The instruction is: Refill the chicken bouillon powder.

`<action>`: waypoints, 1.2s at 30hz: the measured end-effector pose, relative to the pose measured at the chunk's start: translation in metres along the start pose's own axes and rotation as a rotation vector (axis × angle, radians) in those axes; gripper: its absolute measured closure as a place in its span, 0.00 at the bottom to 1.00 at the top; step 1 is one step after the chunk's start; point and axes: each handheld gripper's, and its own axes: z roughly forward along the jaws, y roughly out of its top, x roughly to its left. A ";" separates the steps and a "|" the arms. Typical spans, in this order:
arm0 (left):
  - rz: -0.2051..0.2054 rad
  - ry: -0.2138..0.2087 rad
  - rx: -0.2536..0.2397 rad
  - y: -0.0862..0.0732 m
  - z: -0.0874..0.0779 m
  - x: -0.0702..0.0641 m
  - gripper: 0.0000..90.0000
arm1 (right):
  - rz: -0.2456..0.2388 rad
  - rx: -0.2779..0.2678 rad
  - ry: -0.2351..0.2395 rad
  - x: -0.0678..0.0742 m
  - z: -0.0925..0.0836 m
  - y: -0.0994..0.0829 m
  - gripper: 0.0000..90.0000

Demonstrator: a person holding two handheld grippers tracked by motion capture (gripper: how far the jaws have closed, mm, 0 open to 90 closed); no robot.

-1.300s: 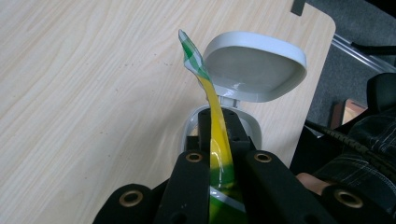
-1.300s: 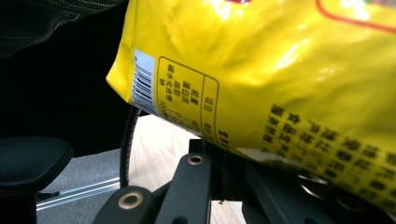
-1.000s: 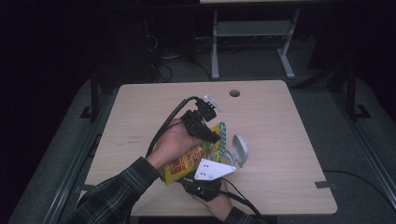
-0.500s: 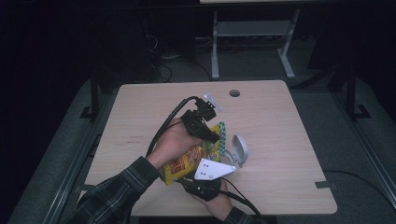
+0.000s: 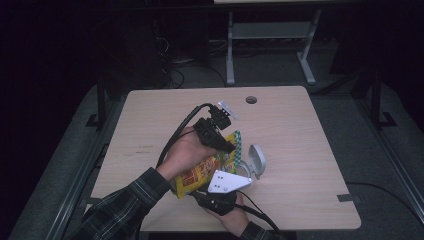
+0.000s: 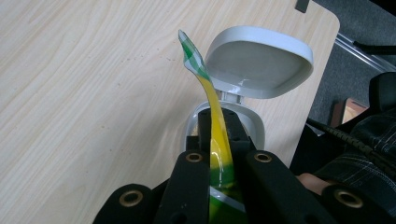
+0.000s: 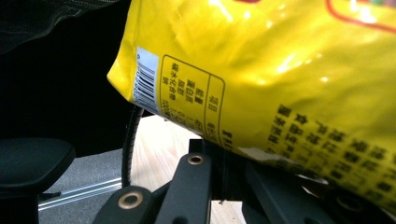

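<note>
A yellow snack bag (image 5: 200, 172) with a green checked top is held tilted over the wooden table (image 5: 300, 130). My left gripper (image 5: 227, 145) is shut on the bag's upper edge. In the left gripper view the thin yellow and green edge (image 6: 205, 79) rises between the closed jaws of the left gripper (image 6: 219, 135). Just beyond stands a small white bin (image 5: 256, 160) with its lid (image 6: 261, 60) flipped open. My right gripper (image 5: 205, 192) comes from the near edge and is shut on the bag's lower end. The printed bag (image 7: 261, 60) lies right over the right gripper (image 7: 224, 158).
A round cable hole (image 5: 251, 100) sits near the table's far edge. A strip of tape (image 5: 348, 197) marks the near right corner. A metal desk frame (image 5: 270, 30) stands behind on the dark floor. A black chair part (image 7: 32, 158) is close by.
</note>
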 end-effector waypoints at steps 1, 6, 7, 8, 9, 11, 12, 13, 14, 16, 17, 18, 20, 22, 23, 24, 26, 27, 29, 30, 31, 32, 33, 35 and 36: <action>-0.003 -0.001 -0.001 0.000 0.000 0.000 1.00 | 0.000 0.000 0.000 0.000 0.000 0.000 1.00; -0.001 -0.001 0.000 0.001 0.001 0.000 1.00 | 0.001 0.001 0.000 0.000 0.000 0.000 1.00; 0.000 -0.001 0.001 0.001 0.001 0.000 1.00 | 0.002 0.001 -0.001 0.000 0.000 0.000 1.00; 0.000 0.000 0.001 0.001 0.001 0.000 1.00 | 0.002 0.000 -0.001 0.000 0.000 0.000 1.00; 0.000 -0.001 0.001 0.001 0.001 0.000 1.00 | 0.001 0.000 0.000 0.000 0.000 0.000 1.00; -0.001 0.001 0.003 0.001 0.001 0.000 1.00 | 0.001 -0.001 0.000 -0.001 0.000 0.000 1.00; 0.000 0.002 0.004 0.002 0.001 0.000 1.00 | 0.001 -0.002 0.000 -0.001 -0.001 0.000 1.00; 0.002 0.002 0.005 0.002 0.001 -0.001 1.00 | 0.000 -0.003 0.000 -0.001 -0.001 0.000 1.00; 0.002 0.002 0.005 0.002 0.001 -0.001 1.00 | 0.000 -0.003 0.000 -0.001 -0.001 0.000 1.00; 0.000 0.003 0.005 0.002 0.001 -0.001 1.00 | 0.002 -0.005 0.000 -0.001 -0.001 0.001 1.00; 0.001 0.003 0.006 0.003 0.001 -0.001 1.00 | 0.002 -0.005 0.000 -0.001 -0.001 0.001 1.00; 0.001 0.003 0.008 0.003 0.001 -0.001 1.00 | 0.001 -0.005 -0.001 -0.001 -0.001 0.001 1.00; 0.000 0.003 0.008 0.003 0.001 -0.002 1.00 | 0.000 -0.005 -0.001 -0.001 -0.001 0.001 1.00; 0.001 0.003 0.010 0.003 0.001 -0.002 1.00 | 0.000 -0.005 -0.002 -0.001 -0.002 0.001 1.00; 0.001 0.003 0.010 0.003 0.001 -0.002 1.00 | 0.000 -0.005 -0.001 -0.001 -0.002 0.001 1.00; 0.001 0.002 0.010 0.003 0.001 -0.002 1.00 | 0.000 -0.005 -0.001 -0.001 -0.002 0.001 1.00; 0.003 0.001 0.010 0.004 0.001 -0.001 1.00 | -0.001 -0.005 -0.002 -0.001 -0.002 0.001 1.00; 0.003 0.001 0.010 0.004 0.001 -0.001 1.00 | -0.001 -0.005 -0.002 -0.001 -0.002 0.001 1.00; 0.003 0.000 0.009 0.004 0.001 -0.001 1.00 | -0.001 -0.005 -0.003 -0.001 -0.002 0.001 1.00; 0.003 0.001 0.011 0.005 0.001 -0.002 1.00 | -0.001 -0.006 -0.003 -0.001 -0.002 0.001 1.00; 0.004 0.002 0.012 0.005 0.001 -0.002 1.00 | -0.001 -0.007 -0.004 -0.001 -0.002 0.001 1.00; 0.004 0.002 0.013 0.005 0.001 -0.002 1.00 | -0.001 -0.008 -0.004 -0.001 -0.002 0.001 1.00; 0.004 0.003 0.013 0.005 0.001 -0.002 1.00 | -0.002 -0.008 -0.004 -0.002 -0.002 0.001 1.00; 0.004 0.002 0.013 0.006 0.001 -0.002 1.00 | -0.003 -0.010 -0.004 -0.002 -0.002 0.002 1.00; 0.009 0.003 0.015 0.006 0.001 -0.002 1.00 | -0.004 -0.011 -0.005 -0.002 -0.003 0.002 1.00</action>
